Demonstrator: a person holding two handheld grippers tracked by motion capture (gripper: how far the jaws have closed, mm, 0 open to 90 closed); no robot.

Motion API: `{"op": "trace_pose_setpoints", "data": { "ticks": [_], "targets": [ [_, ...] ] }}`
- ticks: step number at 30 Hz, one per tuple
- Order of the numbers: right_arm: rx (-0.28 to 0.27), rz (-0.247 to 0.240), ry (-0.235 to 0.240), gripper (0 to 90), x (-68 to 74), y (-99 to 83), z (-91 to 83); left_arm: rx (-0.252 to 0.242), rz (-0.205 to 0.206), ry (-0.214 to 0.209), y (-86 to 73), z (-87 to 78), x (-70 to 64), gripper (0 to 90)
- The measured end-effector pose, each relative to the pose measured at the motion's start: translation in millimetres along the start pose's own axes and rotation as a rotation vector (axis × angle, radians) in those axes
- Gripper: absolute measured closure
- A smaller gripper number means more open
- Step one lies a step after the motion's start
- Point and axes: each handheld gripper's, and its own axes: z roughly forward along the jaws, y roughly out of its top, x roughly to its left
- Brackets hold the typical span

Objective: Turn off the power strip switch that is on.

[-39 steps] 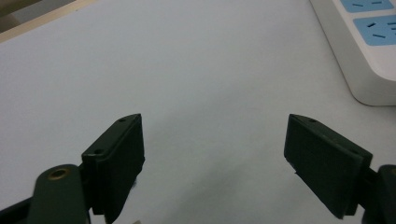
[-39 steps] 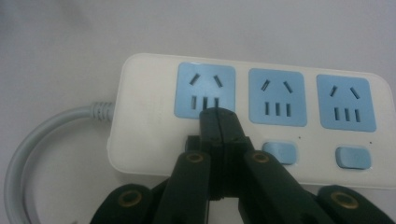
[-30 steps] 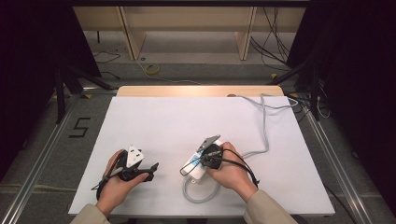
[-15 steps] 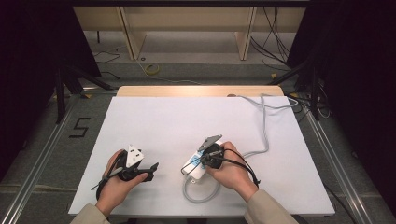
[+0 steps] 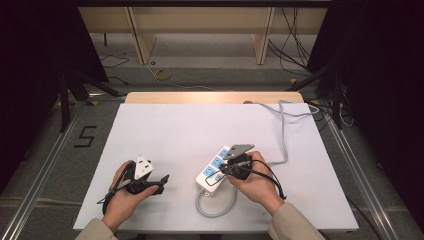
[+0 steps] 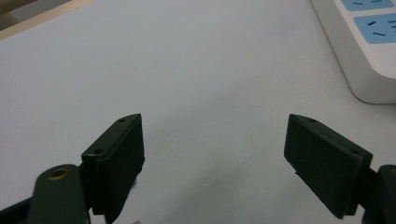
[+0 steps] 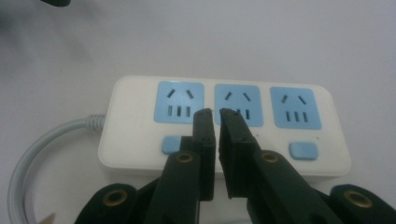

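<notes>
Fingers of the right gripper [image 7: 215, 114] are nearly closed with nothing between them, just above the middle socket of the white power strip [image 7: 140, 130]. Left gripper [image 6: 212, 140] is wide open over the bare white table [image 6: 196, 60], near the strip.

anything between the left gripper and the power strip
Nothing visible. The left gripper has its jaws wide apart over bare white table, and the power strip lies ahead to one side with open surface between. The right gripper is over the strip's middle socket.
</notes>
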Motion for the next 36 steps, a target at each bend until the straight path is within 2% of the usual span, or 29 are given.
{"op": "trace_pose_setpoints", "data": {
  "ticks": [11, 21, 24, 36],
  "targets": [
    [-0.099, 0.065, -0.028, 71.8, -22.9, -33.8, -31.0, 0.01, 0.001, 0.0, -0.8, 1.0, -0.3, 20.0],
    [-0.166, 0.104, -0.058, 59.3, -35.6, -61.4, -44.7, 0.015, -0.002, -0.001, -1.6, 0.9, 0.0, 20.0],
    [-0.186, 0.123, -0.067, 55.9, -37.4, -69.8, -47.5, 0.014, 0.0, -0.001, -1.4, 0.7, -0.1, 20.0],
    [-0.233, 0.127, -0.097, 46.0, -35.3, -96.3, -58.4, 0.014, -0.003, 0.0, -1.5, 0.4, -0.1, 19.9]
  ]
}}
